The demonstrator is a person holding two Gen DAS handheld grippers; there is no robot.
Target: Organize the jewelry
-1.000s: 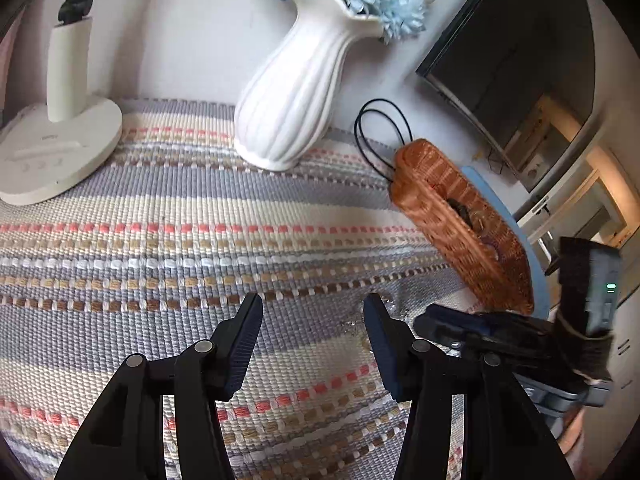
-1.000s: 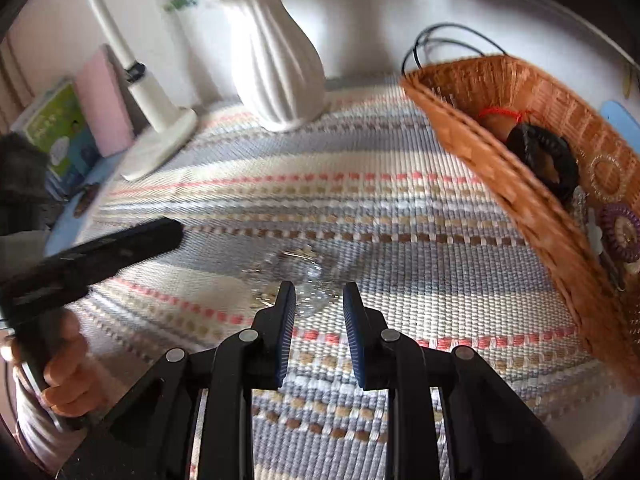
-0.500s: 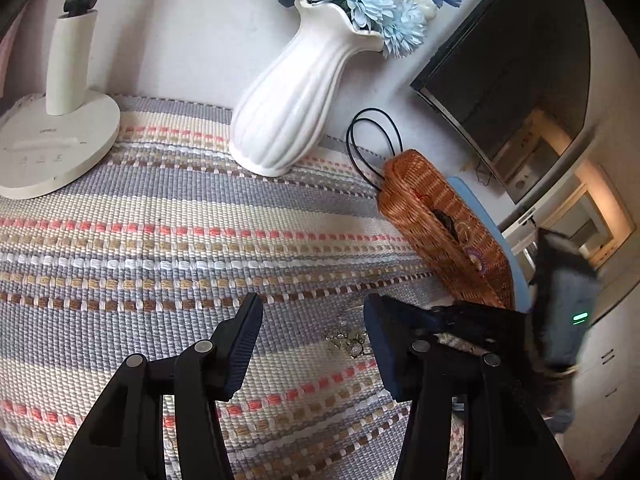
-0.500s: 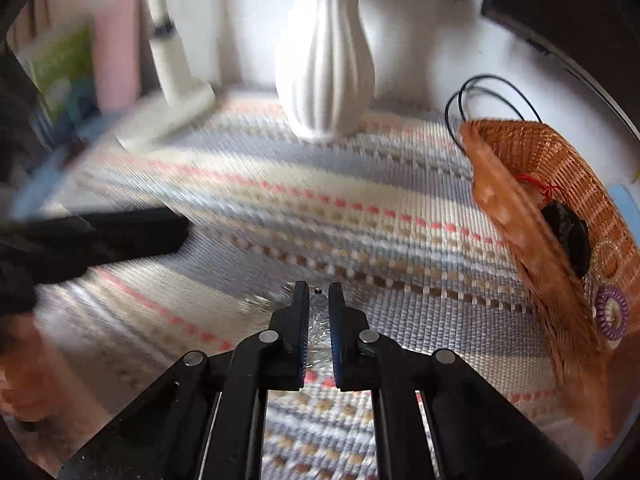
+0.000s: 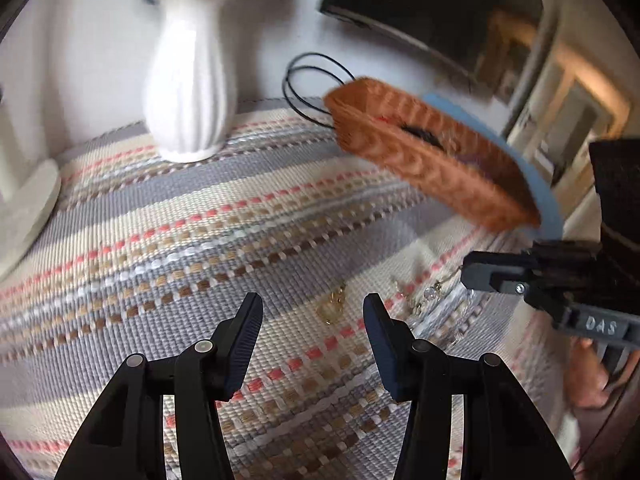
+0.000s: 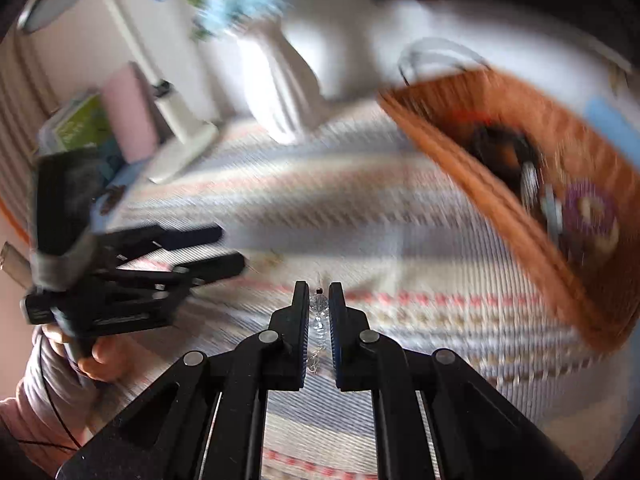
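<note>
Left of the oblong woven orange basket (image 5: 432, 160), the left tool (image 5: 312, 320) hangs spread and empty above a small gold pendant (image 5: 332, 308) on the striped woven cloth (image 5: 200, 216). Nearer the basket, the right tool (image 6: 319, 304) pinches a clear beaded chain (image 6: 319, 303): likely light, limp, snag-prone, best gripped at its beads.

The only readable lettering is "DAS", in raised pale letters on the dark body of the right gripper (image 5: 470, 276), seen from the left wrist. Nothing else can be read; the rest is blurred.
</note>
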